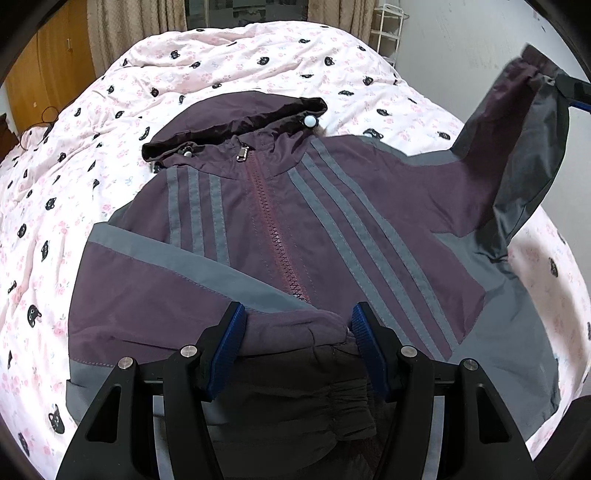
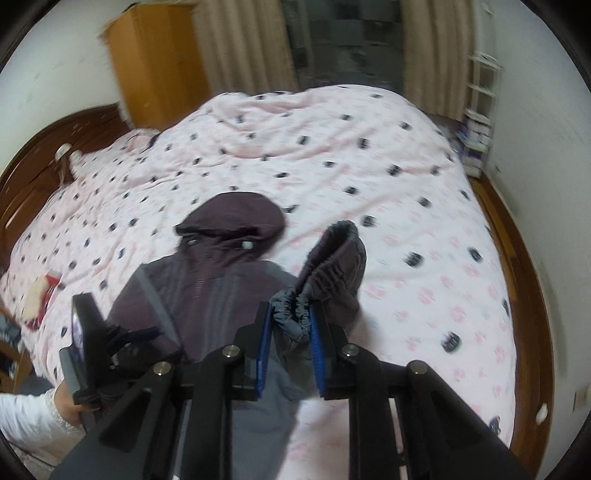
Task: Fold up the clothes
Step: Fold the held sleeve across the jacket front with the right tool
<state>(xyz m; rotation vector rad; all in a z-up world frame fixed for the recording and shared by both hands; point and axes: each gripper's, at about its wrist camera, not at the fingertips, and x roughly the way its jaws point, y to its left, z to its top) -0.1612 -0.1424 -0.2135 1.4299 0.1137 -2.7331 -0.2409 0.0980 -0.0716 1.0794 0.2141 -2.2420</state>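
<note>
Leftmost, a wooden wardrobe (image 1: 48, 62) stood behind the bed (image 1: 258, 62), whose pink cat-print quilt carried a purple-and-grey hooded jacket (image 1: 332, 229) lying front up, zipped to the collar. One sleeve (image 1: 155, 295) was folded across the chest, and the left gripper (image 1: 295, 325) sat over its cuff (image 1: 291, 332), fingers (image 1: 231, 332) spread on either side, apparently without squeezing it. Farther right, the other sleeve (image 1: 517, 155) rose off the quilt; the right gripper (image 2: 288, 325) was pinching its elastic cuff (image 2: 291, 310) between blue pads. A white shelf rack (image 1: 388, 33) stood by the wall.
</note>
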